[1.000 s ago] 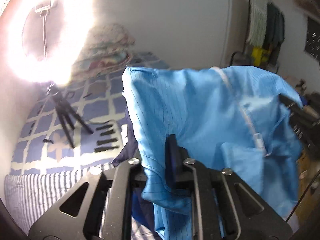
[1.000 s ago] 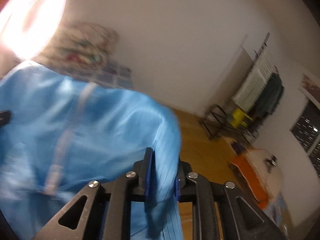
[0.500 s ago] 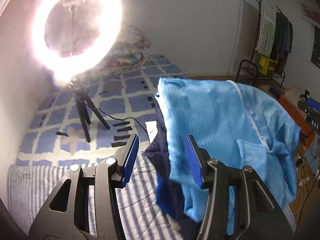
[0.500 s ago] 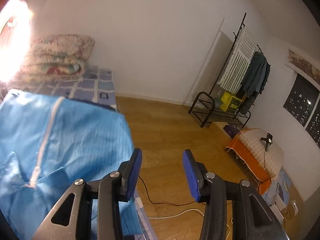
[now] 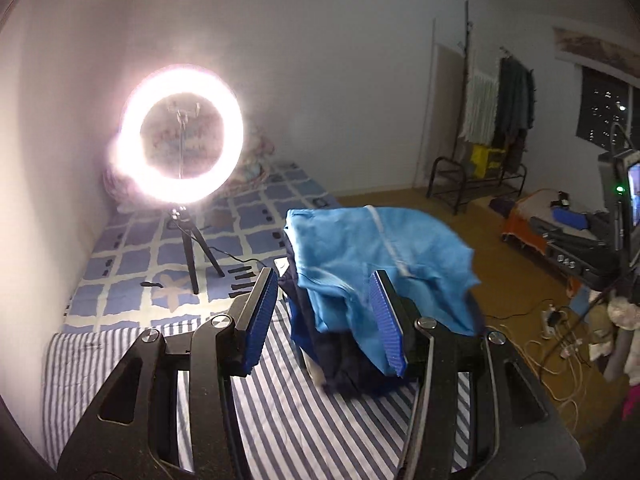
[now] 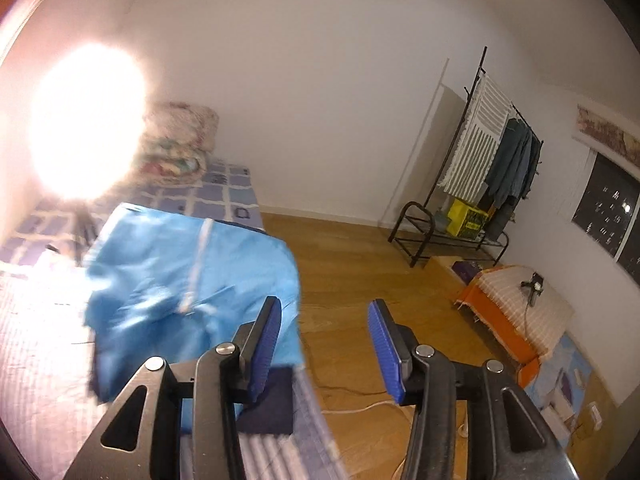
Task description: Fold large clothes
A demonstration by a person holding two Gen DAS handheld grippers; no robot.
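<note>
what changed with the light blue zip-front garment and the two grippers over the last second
Both grippers let go: the left gripper and right gripper, shut on the light blue zip-front garment a second ago, have just been opening and drawn back. The garment dropped onto the dark navy pile. The ring light on its tripod stayed put.

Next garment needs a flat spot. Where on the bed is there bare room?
Free: the striped sheet between the near edge and the blue garment. Crowded: the checked sheet holds the ring light's tripod, black strips and a folded quilt.
</note>
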